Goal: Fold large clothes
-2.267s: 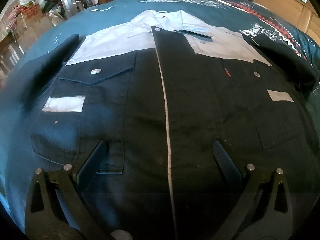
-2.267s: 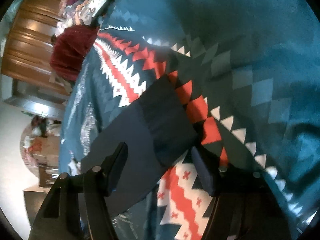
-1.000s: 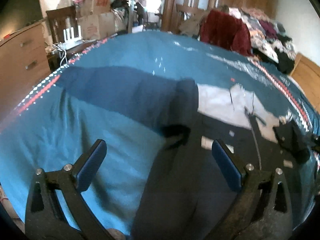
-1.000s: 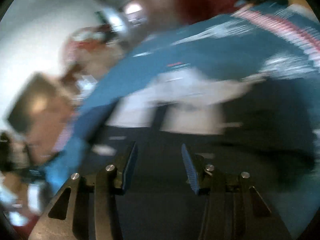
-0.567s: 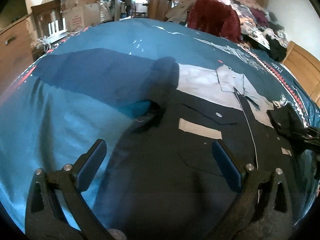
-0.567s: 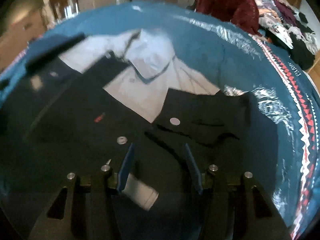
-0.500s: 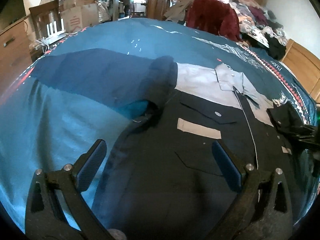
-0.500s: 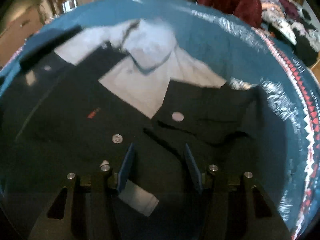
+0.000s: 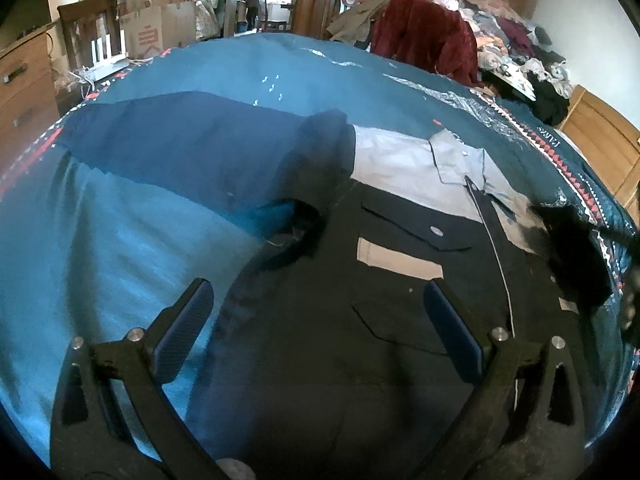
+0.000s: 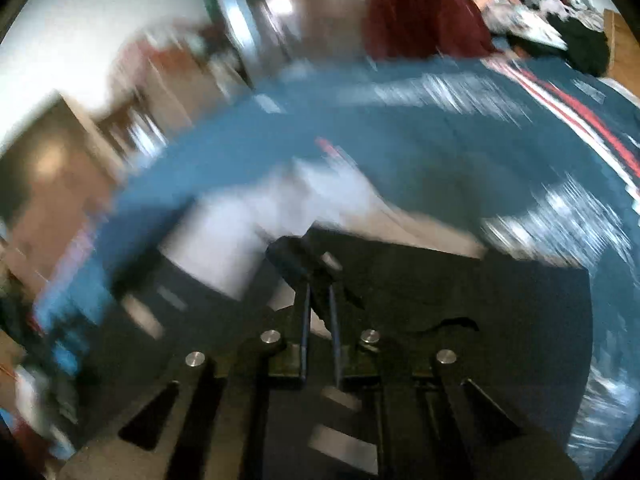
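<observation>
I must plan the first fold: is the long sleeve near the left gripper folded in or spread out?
Spread out. The sleeve lies flat across the bedspread, away from the jacket body.

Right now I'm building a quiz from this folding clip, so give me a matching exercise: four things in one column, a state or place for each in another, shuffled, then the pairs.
Things:
1. left gripper
2. right gripper
3. left sleeve
4. dark red garment

States or places:
A. draped at the far edge of the bedspread
B. shut on dark fabric of the jacket
C. open, holding nothing
D. spread flat out to the side

Pairs: 1-C, 2-B, 3-D, 4-A
</observation>
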Motion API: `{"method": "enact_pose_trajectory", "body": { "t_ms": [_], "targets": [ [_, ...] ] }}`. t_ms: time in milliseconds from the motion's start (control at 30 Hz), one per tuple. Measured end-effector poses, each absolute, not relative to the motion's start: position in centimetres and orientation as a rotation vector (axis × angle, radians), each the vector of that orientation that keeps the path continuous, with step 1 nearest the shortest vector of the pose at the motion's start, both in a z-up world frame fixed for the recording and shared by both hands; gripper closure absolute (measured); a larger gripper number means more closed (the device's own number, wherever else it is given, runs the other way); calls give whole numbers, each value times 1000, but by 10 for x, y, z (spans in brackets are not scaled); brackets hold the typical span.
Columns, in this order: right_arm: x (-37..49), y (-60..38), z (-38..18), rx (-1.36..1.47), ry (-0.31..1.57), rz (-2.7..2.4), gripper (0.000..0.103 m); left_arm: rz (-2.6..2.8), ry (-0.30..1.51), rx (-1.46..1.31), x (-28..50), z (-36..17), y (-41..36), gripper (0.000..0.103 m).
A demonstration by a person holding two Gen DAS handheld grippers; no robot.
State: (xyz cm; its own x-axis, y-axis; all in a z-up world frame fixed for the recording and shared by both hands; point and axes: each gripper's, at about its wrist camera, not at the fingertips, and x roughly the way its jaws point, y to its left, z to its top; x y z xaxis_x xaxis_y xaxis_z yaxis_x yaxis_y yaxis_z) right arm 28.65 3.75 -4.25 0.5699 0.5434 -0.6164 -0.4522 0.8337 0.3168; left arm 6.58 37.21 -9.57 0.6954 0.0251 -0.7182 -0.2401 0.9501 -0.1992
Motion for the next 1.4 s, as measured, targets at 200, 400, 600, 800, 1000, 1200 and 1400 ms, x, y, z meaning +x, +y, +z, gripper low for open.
{"method": "enact_pose_trajectory", "body": {
  "t_ms": [200, 400, 600, 800, 1000, 1200, 1400],
  "targets": [
    [300, 173, -7, 196, 709, 838, 91, 166, 780, -283, 59, -87, 385, 0],
    [319, 252, -79, 122, 904, 894, 87, 201, 803, -292, 51, -96, 406, 0],
    [298, 214, -103, 73, 935, 805, 78, 195, 819, -295, 51, -103, 408, 0],
    [271, 27, -92, 197, 822, 395, 50, 202, 822, -317, 46, -106, 416, 0],
    [279, -79, -151, 338, 1026, 206, 50, 223, 825, -311, 46, -104, 413, 0],
    [277, -115, -177, 584, 1021, 316, 97, 247, 825, -363, 39, -101, 425, 0],
    [273, -137, -205, 648, 1030, 314, 100, 335, 801, -435, 29, -95, 467, 0]
  ]
}}
